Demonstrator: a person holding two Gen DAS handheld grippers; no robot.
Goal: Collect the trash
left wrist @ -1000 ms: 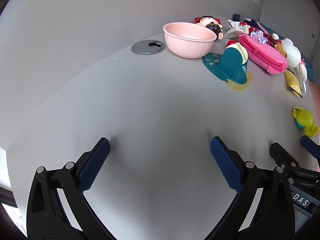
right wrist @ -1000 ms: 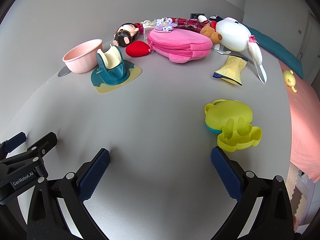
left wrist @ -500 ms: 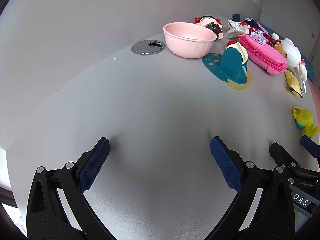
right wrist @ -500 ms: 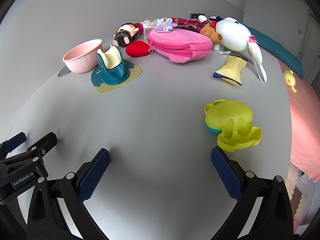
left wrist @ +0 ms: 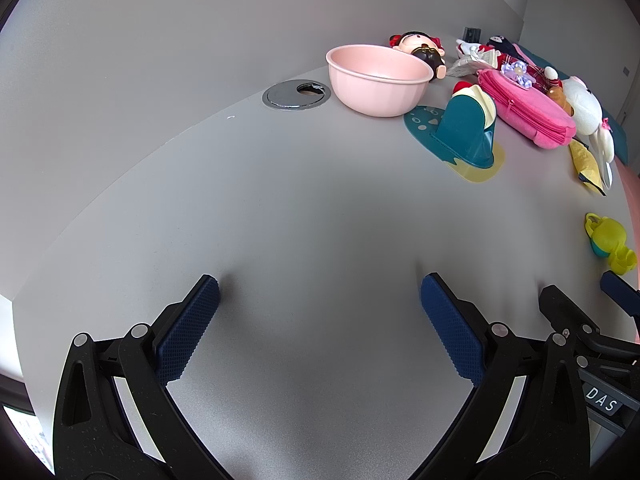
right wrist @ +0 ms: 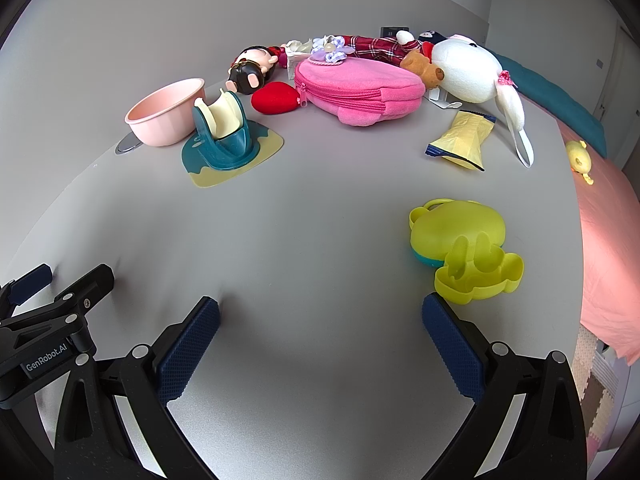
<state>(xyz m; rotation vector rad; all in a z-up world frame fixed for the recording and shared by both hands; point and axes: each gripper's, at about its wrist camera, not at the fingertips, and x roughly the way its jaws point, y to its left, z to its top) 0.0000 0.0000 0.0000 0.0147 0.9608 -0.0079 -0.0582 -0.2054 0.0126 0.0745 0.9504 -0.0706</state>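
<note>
The tabletop (right wrist: pixel 320 216) is light grey and matte, lit evenly and softly. A round metal cable grommet (left wrist: pixel 296 94) is set into it near the plain grey wall (left wrist: pixel 180 28). A wall socket (right wrist: pixel 389 31) sits on that wall. A bed with pink sheet (right wrist: pixel 608 248) lies beside the tabletop.

Bright, soft shadows, sharp, fisheye-warped edges

Crumpled yellow wrapper (right wrist: pixel 460 140) beside plush rabbit (right wrist: pixel 466 68)
</note>
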